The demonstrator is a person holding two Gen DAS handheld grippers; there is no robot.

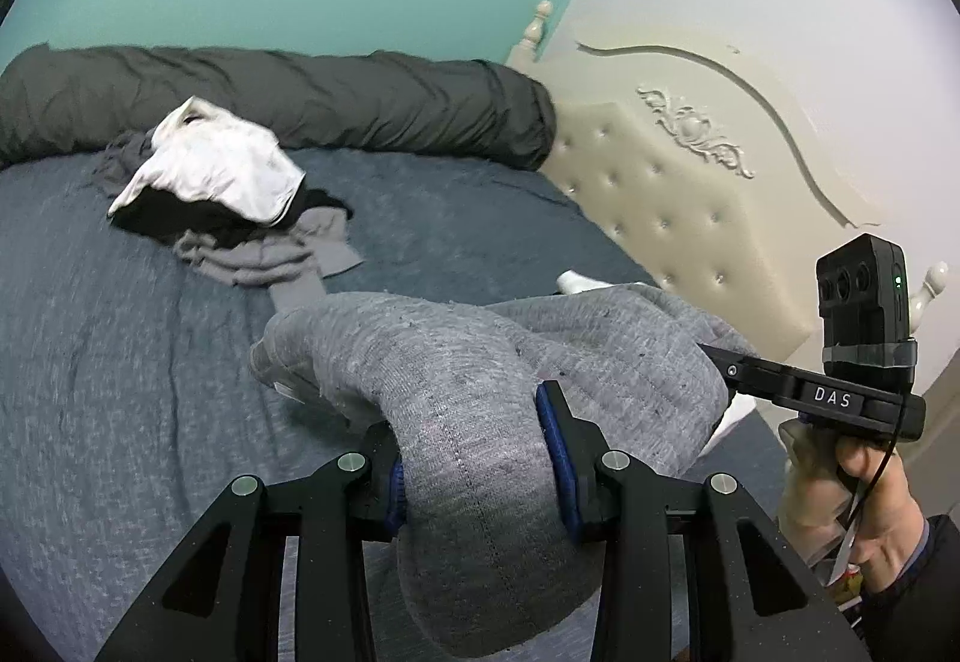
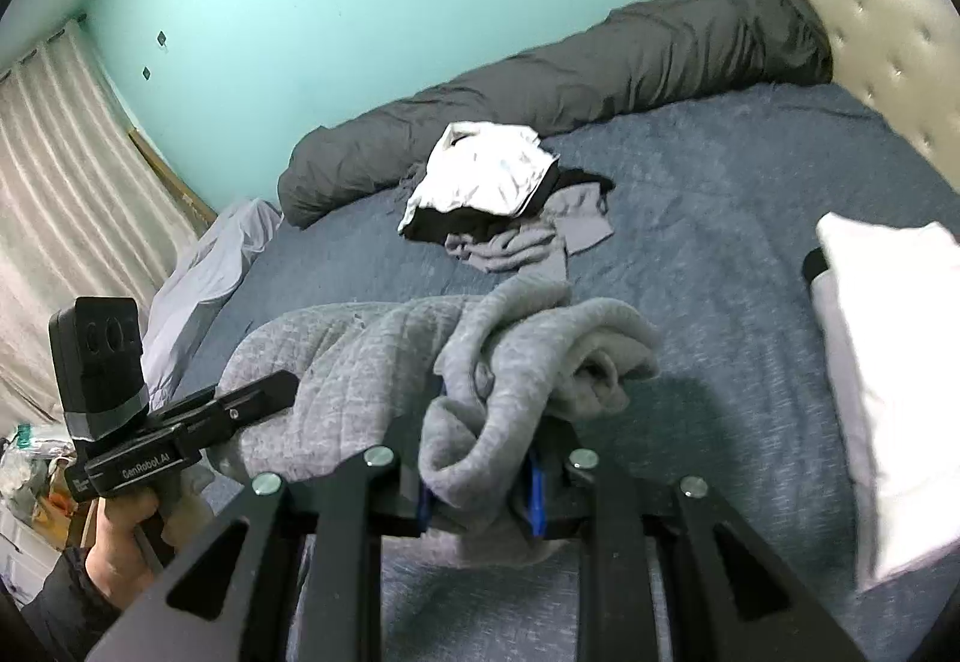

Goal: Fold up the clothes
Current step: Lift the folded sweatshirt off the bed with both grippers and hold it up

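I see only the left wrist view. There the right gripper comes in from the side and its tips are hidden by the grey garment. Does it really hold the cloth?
Observer: Yes. In the right wrist view the right gripper is shut on a bunched fold of the grey garment.
Operator: Is anything lying on the bed to the right of the garment?
Observer: A folded white cloth lies there on the blue bedspread; your view shows only a small white corner.
Operator: And what is beyond the far end of the dark bolster?
Observer: A beige curtain hangs by the teal wall.
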